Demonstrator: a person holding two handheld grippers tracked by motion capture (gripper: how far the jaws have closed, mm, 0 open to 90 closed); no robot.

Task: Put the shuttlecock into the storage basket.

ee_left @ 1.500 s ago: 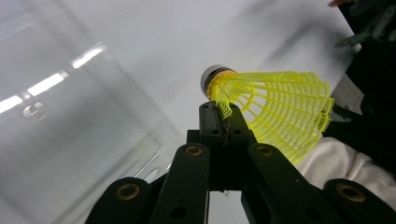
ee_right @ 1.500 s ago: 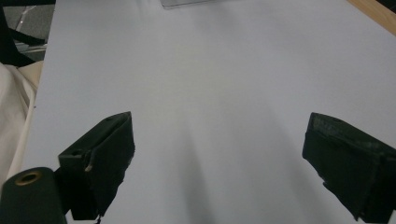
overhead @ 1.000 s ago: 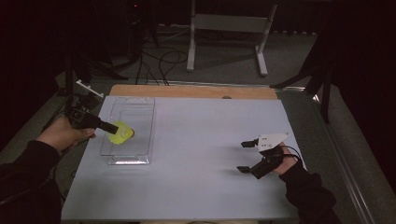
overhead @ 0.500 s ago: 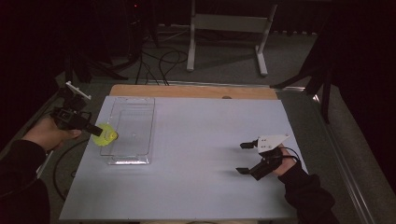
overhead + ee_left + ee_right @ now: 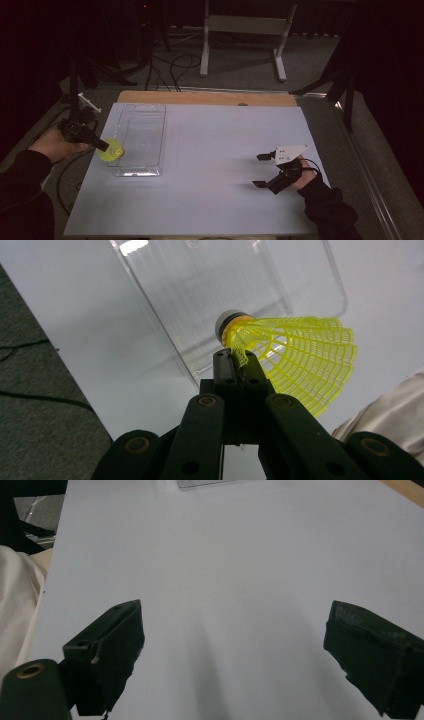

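Observation:
A yellow mesh shuttlecock (image 5: 111,149) (image 5: 295,356) with a white and grey cork tip hangs at the left rim of a clear plastic tray (image 5: 142,142) (image 5: 210,295). My left gripper (image 5: 102,145) (image 5: 239,365) is shut on the edge of its skirt, held above the table's left side. At the table's right, my right gripper (image 5: 260,170) (image 5: 235,650) stands open over bare white surface, with nothing between its jaws.
The white table top (image 5: 215,150) lies on a wooden board whose far edge (image 5: 210,98) shows. Cables and a metal stand (image 5: 242,30) are on the floor beyond. A pale cloth (image 5: 17,595) lies at the table's near-left edge in the right gripper view.
My left gripper has carried the shuttlecock leftward, from over the tray's inside to its left rim. The right gripper has stayed in place, open.

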